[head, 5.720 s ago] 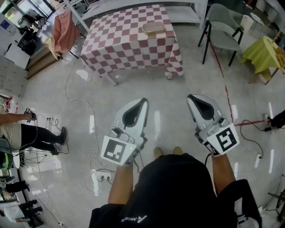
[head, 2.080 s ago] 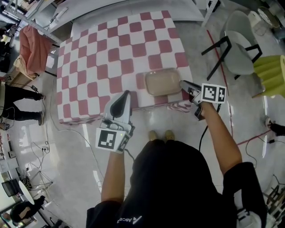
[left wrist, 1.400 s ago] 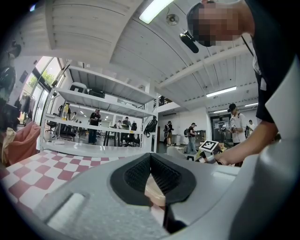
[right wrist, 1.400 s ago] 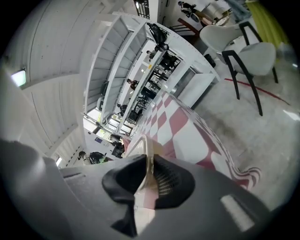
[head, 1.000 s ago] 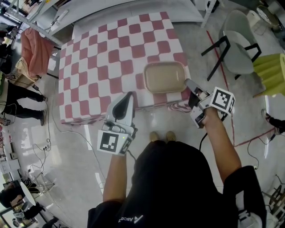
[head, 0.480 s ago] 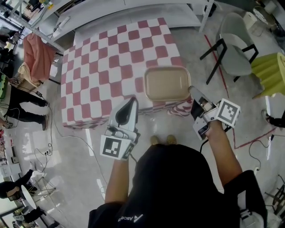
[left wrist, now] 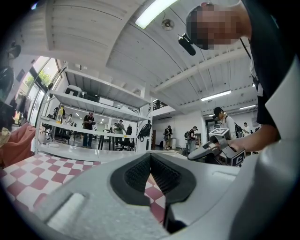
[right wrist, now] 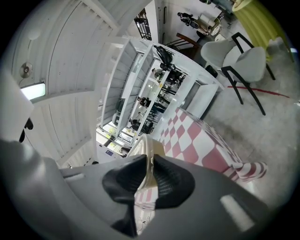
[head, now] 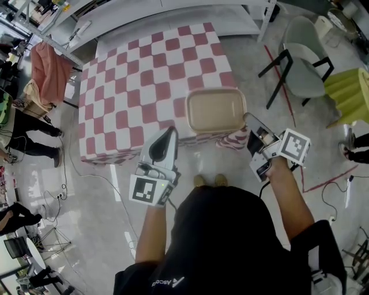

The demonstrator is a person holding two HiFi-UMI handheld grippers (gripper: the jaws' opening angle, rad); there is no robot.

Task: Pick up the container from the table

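A beige rectangular container (head: 214, 109) hangs tilted over the near right edge of the red-and-white checked table (head: 127, 86). My right gripper (head: 249, 119) is shut on the container's right rim. In the right gripper view the pale rim (right wrist: 146, 152) stands pinched between the black pads (right wrist: 165, 177). My left gripper (head: 169, 132) hovers by the table's front edge, left of the container, shut with nothing in it. In the left gripper view its pads (left wrist: 161, 174) meet at the tip, and the right gripper (left wrist: 209, 149) shows off to the side.
A grey chair (head: 300, 63) and a yellow-green cloth (head: 349, 86) stand to the right. A pink cloth (head: 49, 69) hangs left of the table, with a person's legs (head: 26, 138) beside it. Cables (head: 121, 190) lie on the shiny floor. White shelving (head: 173, 11) runs behind the table.
The right gripper reached the container's right rim, closed on it and raised it off the tablecloth toward me. The left gripper drifted slightly and stayed shut.
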